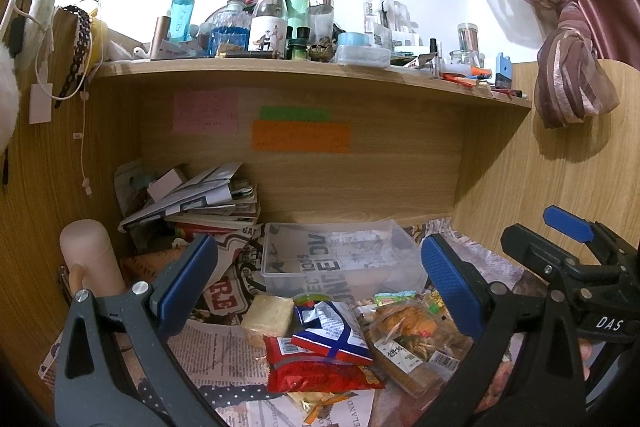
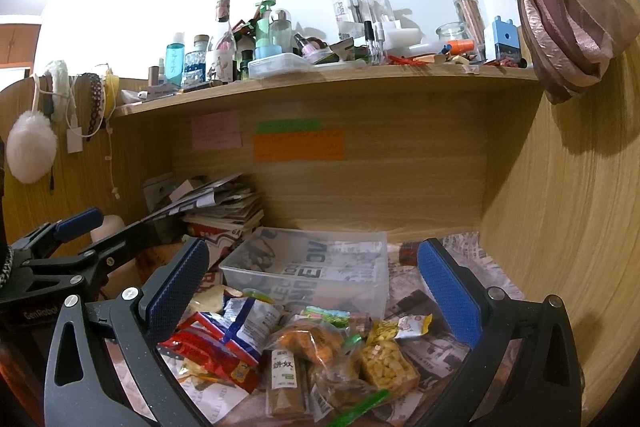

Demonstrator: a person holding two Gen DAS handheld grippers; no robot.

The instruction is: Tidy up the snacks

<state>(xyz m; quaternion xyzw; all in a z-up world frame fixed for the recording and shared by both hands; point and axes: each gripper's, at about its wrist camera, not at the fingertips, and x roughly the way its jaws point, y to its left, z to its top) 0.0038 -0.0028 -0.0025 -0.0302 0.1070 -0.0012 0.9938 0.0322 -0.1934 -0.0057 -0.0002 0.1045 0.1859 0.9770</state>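
Observation:
A pile of snack packets lies on the newspaper-covered desk in front of a clear plastic bin (image 1: 340, 259), which holds nothing I can see. The pile has a red packet (image 1: 316, 371), a blue and white packet (image 1: 332, 331), a pale cracker block (image 1: 268, 315) and clear bags of orange and yellow snacks (image 1: 404, 327). My left gripper (image 1: 320, 283) is open and empty above the pile. My right gripper (image 2: 316, 287) is open and empty above the same pile (image 2: 304, 351), with the bin (image 2: 308, 271) just beyond. The right gripper also shows at the right of the left wrist view (image 1: 568, 251).
A stack of books and papers (image 1: 200, 199) lies left of the bin. A pale cylinder (image 1: 90, 255) stands at the near left. A shelf (image 1: 312, 71) above is crowded with bottles and jars. Wooden side panels close both sides; a tied curtain (image 1: 568, 67) hangs at right.

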